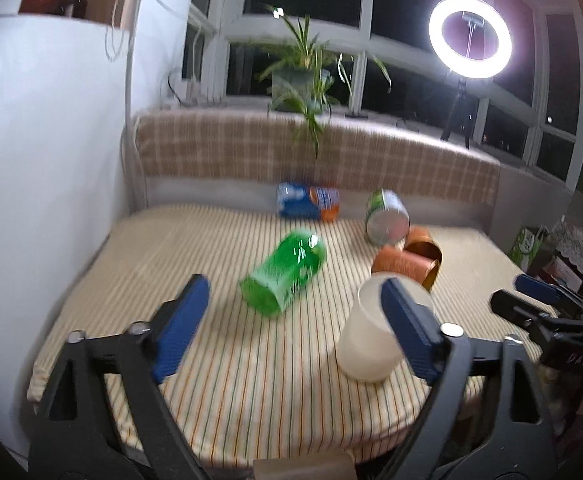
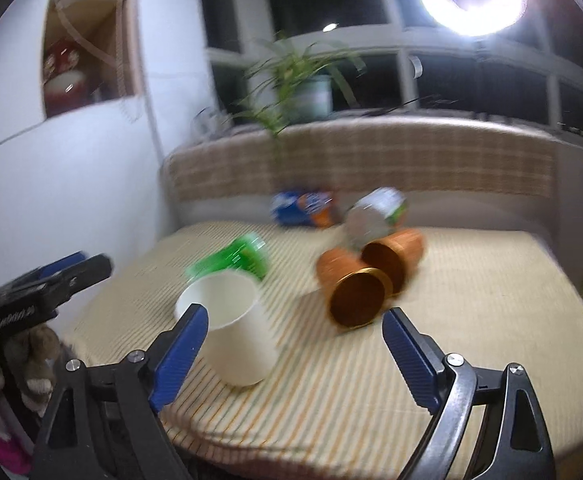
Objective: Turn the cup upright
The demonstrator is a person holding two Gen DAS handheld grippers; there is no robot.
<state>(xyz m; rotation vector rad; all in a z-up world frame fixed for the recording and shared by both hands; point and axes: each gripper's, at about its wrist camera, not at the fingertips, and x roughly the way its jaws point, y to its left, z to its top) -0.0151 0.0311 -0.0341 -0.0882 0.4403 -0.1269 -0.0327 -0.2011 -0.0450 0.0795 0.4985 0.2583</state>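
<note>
A white cup (image 1: 367, 336) (image 2: 235, 332) stands on the striped tablecloth (image 1: 227, 360) near the front edge. It looks upside down, wide end on the cloth, though blur makes this uncertain. My left gripper (image 1: 295, 328) is open; its right finger (image 1: 407, 328) overlaps the cup in that view. My right gripper (image 2: 295, 356) is open and empty, with the cup just beyond its left finger (image 2: 179, 356). Two orange cups (image 2: 363, 284) (image 1: 411, 260) lie on their sides further back.
A green can (image 1: 287, 276) (image 2: 235, 258) lies on its side mid-table. A blue-orange can (image 1: 307, 202) and a green-white can (image 1: 385, 216) lie at the back by a plaid backrest. A potted plant (image 1: 299, 76) and ring light (image 1: 469, 36) stand behind.
</note>
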